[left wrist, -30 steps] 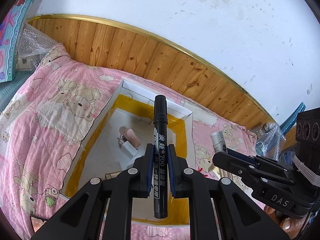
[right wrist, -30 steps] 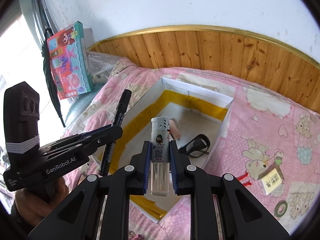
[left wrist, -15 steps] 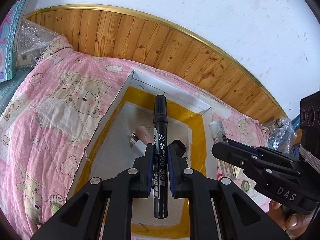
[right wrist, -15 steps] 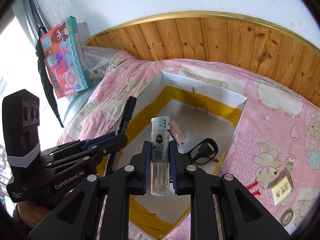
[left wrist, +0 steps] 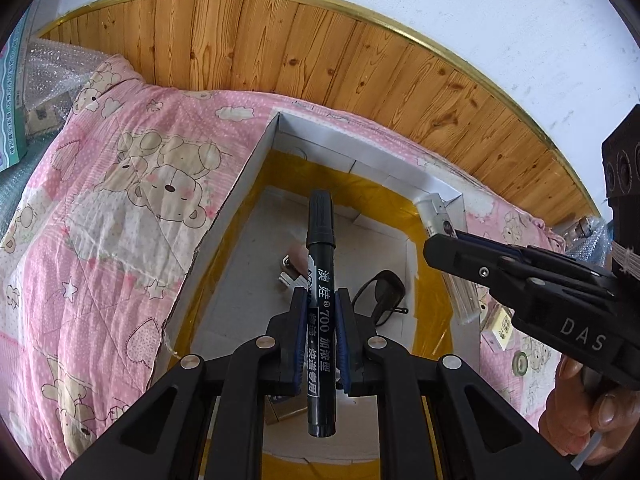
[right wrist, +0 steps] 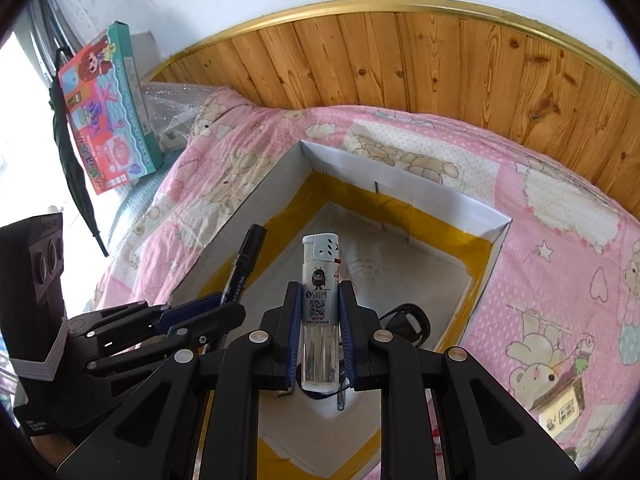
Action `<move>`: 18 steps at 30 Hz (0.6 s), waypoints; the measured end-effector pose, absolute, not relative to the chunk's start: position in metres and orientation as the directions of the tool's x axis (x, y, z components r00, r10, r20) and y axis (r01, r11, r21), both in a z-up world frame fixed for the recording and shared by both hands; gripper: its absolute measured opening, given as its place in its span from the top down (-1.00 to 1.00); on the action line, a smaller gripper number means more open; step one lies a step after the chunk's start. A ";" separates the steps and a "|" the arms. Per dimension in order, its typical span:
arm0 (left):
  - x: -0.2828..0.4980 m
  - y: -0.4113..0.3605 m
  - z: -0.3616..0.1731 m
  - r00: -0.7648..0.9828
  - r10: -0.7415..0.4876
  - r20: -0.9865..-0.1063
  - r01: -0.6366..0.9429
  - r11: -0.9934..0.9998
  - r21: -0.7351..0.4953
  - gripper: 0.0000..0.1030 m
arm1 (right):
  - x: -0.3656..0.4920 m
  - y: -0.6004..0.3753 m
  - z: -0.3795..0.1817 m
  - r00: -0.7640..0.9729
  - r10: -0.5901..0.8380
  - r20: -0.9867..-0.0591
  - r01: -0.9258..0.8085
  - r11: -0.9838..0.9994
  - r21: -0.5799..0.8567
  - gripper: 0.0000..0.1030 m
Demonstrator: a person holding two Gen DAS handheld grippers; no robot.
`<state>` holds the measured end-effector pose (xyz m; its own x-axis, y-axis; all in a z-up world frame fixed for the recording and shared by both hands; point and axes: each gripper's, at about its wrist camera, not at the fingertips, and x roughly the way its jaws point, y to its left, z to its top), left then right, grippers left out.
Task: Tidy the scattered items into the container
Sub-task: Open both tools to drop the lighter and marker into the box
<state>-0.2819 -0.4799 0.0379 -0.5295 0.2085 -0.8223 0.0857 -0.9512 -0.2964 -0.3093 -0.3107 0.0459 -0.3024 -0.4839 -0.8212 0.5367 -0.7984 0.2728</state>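
A white cardboard box (left wrist: 360, 162) with yellow tape inside lies on the pink quilt. My left gripper (left wrist: 321, 312) is shut on a black marker (left wrist: 320, 240) and hovers over the box's inside. My right gripper (right wrist: 320, 304) is shut on a clear lighter (right wrist: 320, 276) with a white cap, also above the box (right wrist: 400, 178). In the left wrist view the right gripper (left wrist: 444, 236) enters from the right with the lighter (left wrist: 430, 210) over the box's far right corner. The right wrist view has the left gripper (right wrist: 224, 312) with the marker (right wrist: 246, 262) at the left. Inside lie a black corded item (left wrist: 386, 286) and a small pinkish object (left wrist: 296, 254).
The box sits on a pink bear-print quilt (left wrist: 120, 208) against a wooden headboard (left wrist: 320, 48). A toy box (right wrist: 108, 112) and bubble wrap (right wrist: 168, 100) stand at the far left. A small yellowish packet (right wrist: 560, 416) and a tape roll (left wrist: 520, 362) lie on the quilt right of the box.
Both grippers have moved forward and lower over the box, so it looks larger and nearer. The marker and the lighter stay clamped as before.
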 end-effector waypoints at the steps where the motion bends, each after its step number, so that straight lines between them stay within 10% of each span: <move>1: -0.284 -0.480 0.036 -0.526 0.206 -0.826 0.089 -0.952 -0.293 0.72 | -0.313 -0.312 0.043 -0.299 -0.480 -0.825 0.536 -0.800 0.272 0.63; 18: -0.270 -0.494 0.028 -0.522 0.162 -0.837 0.125 -0.957 -0.263 0.49 | -0.302 -0.294 0.029 -0.268 -0.469 -0.841 0.550 -0.792 0.266 0.31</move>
